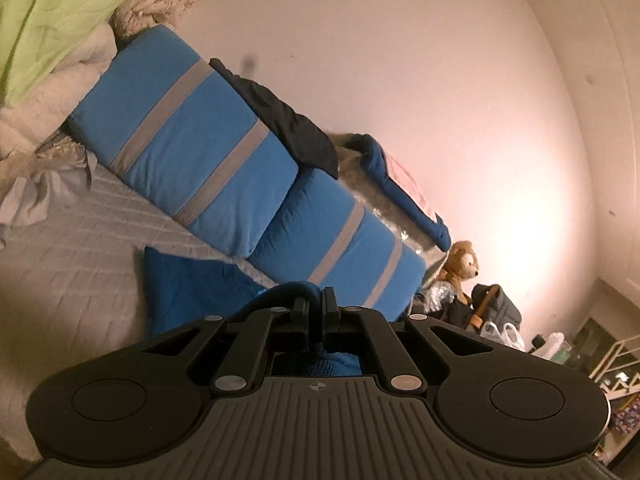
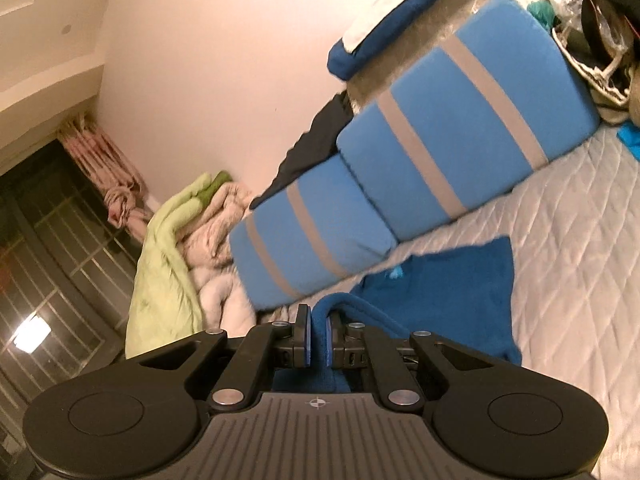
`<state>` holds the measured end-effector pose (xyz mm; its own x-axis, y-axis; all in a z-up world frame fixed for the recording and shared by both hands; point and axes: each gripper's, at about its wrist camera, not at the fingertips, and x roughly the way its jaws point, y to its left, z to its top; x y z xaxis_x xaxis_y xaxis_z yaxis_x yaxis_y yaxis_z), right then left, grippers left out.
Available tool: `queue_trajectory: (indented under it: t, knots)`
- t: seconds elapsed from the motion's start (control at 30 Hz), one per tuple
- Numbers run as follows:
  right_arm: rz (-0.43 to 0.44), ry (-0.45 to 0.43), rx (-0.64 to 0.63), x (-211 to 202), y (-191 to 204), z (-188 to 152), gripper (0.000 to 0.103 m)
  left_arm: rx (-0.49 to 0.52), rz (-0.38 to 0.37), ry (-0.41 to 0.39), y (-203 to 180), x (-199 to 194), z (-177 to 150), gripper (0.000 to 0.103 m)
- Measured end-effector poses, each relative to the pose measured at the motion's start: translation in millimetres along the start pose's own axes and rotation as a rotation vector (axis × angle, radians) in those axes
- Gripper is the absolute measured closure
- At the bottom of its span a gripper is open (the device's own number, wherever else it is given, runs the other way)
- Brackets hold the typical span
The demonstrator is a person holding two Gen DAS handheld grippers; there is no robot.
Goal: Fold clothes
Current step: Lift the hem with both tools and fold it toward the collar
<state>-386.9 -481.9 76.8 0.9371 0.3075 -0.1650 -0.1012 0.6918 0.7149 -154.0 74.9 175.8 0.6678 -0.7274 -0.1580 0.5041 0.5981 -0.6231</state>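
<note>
- Quilted grey mattress (image 2: pixel 560 240) bearing two blue cushions with grey stripes (image 1: pixel 192 152).
- Dark blue garment (image 2: pixel 448 288) spread on the mattress before the cushions, its near edge lifted.
- Left gripper (image 1: pixel 317 304) clamped on that edge.
- Right gripper (image 2: pixel 319 320) likewise pinching a fold.

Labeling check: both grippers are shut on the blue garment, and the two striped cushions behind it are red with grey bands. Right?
Not quite. The cushions are blue with grey bands, not red; the right wrist view shows it. The rest holds: left gripper and right gripper are each shut on the blue garment.
</note>
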Motion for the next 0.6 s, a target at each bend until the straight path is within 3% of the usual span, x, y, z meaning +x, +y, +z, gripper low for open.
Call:
queue_trajectory:
  t: [0.23,0.6]
  knots:
    - [-0.006,-0.028,-0.018,29,-8,18,0.094,0.016,0.036,0.005,6,31,24,0.098]
    - [-0.050,-0.007,-0.033,84,-30,45,0.094,0.045,0.137,0.099,28,103,52,0.098]
